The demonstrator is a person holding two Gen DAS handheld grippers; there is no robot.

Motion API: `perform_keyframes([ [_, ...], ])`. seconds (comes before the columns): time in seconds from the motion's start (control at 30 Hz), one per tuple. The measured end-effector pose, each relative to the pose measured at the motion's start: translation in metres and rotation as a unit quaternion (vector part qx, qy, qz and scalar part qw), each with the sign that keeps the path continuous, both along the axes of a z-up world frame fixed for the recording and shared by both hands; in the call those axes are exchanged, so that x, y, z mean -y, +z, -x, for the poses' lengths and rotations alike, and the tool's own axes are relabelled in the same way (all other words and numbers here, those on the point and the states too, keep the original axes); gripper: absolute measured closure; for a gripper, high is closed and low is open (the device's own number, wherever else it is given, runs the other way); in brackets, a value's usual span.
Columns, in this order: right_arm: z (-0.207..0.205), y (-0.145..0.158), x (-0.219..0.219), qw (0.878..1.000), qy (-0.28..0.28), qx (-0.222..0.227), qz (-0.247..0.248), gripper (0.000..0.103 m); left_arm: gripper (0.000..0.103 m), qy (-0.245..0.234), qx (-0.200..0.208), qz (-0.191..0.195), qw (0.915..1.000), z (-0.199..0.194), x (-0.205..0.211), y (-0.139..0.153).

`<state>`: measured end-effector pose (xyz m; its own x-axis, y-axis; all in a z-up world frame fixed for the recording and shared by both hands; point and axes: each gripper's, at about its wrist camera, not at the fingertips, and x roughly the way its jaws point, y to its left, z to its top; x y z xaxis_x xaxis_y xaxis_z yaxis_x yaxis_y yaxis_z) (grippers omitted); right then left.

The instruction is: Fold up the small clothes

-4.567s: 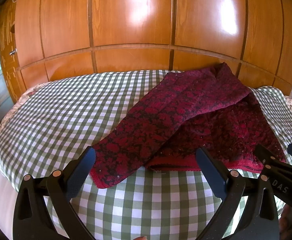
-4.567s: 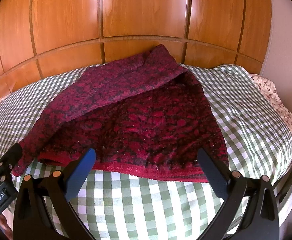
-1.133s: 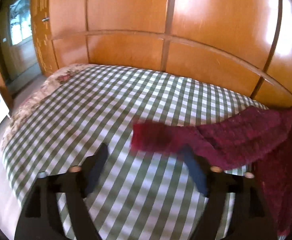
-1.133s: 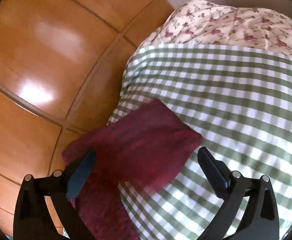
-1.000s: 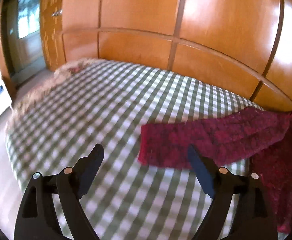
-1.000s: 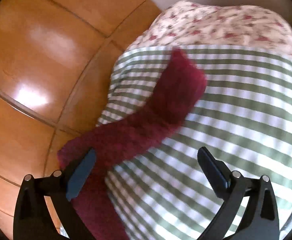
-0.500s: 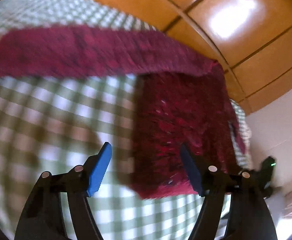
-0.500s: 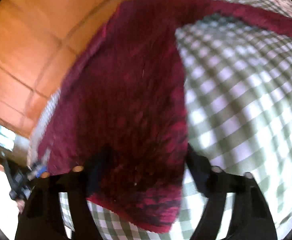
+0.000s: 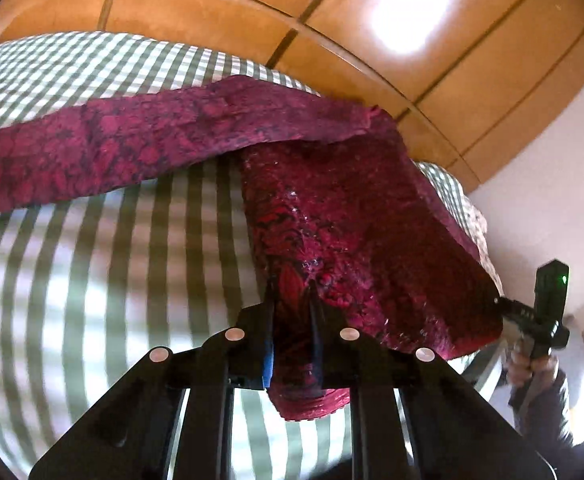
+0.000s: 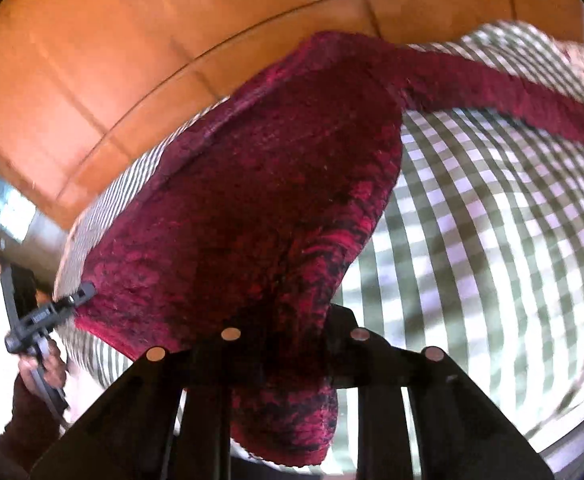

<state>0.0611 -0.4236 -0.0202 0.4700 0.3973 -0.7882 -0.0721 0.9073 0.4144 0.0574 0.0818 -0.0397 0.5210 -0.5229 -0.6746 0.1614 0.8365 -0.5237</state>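
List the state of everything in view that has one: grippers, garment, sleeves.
left gripper: shut on the bottom hem corner of the red patterned top.
right gripper: shut on the hem's other corner.
red patterned top: hem end pinched at both corners, rest draped over the green checked bedsheet.
left sleeve: spread out sideways, flat on the sheet.
right sleeve: stretched out to the other side.

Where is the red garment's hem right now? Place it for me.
The hem of the red garment is pinched at both corners, by the left tool and the right tool, above the checked bedspread.
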Motion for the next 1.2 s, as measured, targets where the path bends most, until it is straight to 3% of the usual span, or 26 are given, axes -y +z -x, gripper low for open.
perform_keyframes([
  [0.1,0.022,-0.018,0.007,0.999,0.002,-0.027,0.032,0.085,0.090,-0.013,-0.014,-0.010,0.9998,0.030,0.002,-0.012],
  [0.2,0.038,-0.039,0.011,0.994,-0.008,-0.053,0.097,0.085,0.090,-0.043,-0.036,-0.033,0.9979,0.055,0.020,-0.031],
  [0.3,0.045,-0.043,0.010,0.993,-0.023,-0.055,0.100,0.081,0.082,-0.039,-0.039,-0.064,0.9964,0.057,0.024,-0.034],
  [0.37,0.046,-0.032,0.009,0.993,-0.039,-0.040,0.100,0.051,0.068,-0.014,-0.014,-0.084,0.9963,0.055,0.015,-0.021],
  [0.4,0.047,-0.028,0.009,0.994,-0.044,-0.031,0.097,0.047,0.044,0.003,0.001,-0.096,0.9954,0.055,0.008,-0.015],
  [0.43,0.044,-0.021,0.007,0.994,-0.048,-0.020,0.097,0.044,0.027,0.039,0.027,-0.127,0.9908,0.058,-0.003,-0.005],
  [0.5,0.042,-0.006,-0.004,0.995,-0.042,0.006,0.091,0.037,0.025,0.092,0.061,-0.182,0.9771,0.060,-0.021,0.004],
  [0.67,0.024,-0.003,-0.048,0.998,0.004,0.020,0.059,0.031,0.024,0.181,0.059,-0.319,0.9285,0.059,-0.073,-0.006],
  [0.77,0.008,-0.011,-0.082,0.999,0.037,0.005,0.030,0.031,0.018,0.181,0.057,-0.367,0.9105,0.059,-0.092,-0.020],
  [0.9,-0.011,-0.017,-0.129,0.998,0.070,-0.005,0.003,0.031,0.018,0.130,0.070,-0.403,0.9034,0.054,-0.090,-0.038],
  [0.97,-0.022,-0.021,-0.146,0.997,0.081,-0.001,0.006,0.031,0.018,0.111,0.086,-0.428,0.8928,0.045,-0.083,-0.045],
  [1.0,-0.028,-0.022,-0.155,0.996,0.086,-0.002,0.008,0.031,0.022,0.105,0.089,-0.435,0.8896,0.039,-0.083,-0.048],
  [1.03,-0.036,-0.023,-0.162,0.996,0.088,-0.003,0.009,0.032,0.041,0.098,0.087,-0.427,0.8948,0.033,-0.083,-0.049],
  [1.1,-0.047,-0.025,-0.173,0.996,0.090,-0.003,0.010,0.032,0.061,0.087,0.075,-0.397,0.9107,0.021,-0.089,-0.048],
  [1.13,-0.054,-0.026,-0.177,0.996,0.092,-0.001,0.012,0.034,0.080,0.084,0.073,-0.378,0.9193,0.013,-0.094,-0.046],
  [1.2,-0.071,-0.031,-0.191,0.995,0.096,0.002,0.023,0.037,0.093,0.081,0.071,-0.356,0.9282,0.011,-0.094,-0.043],
])
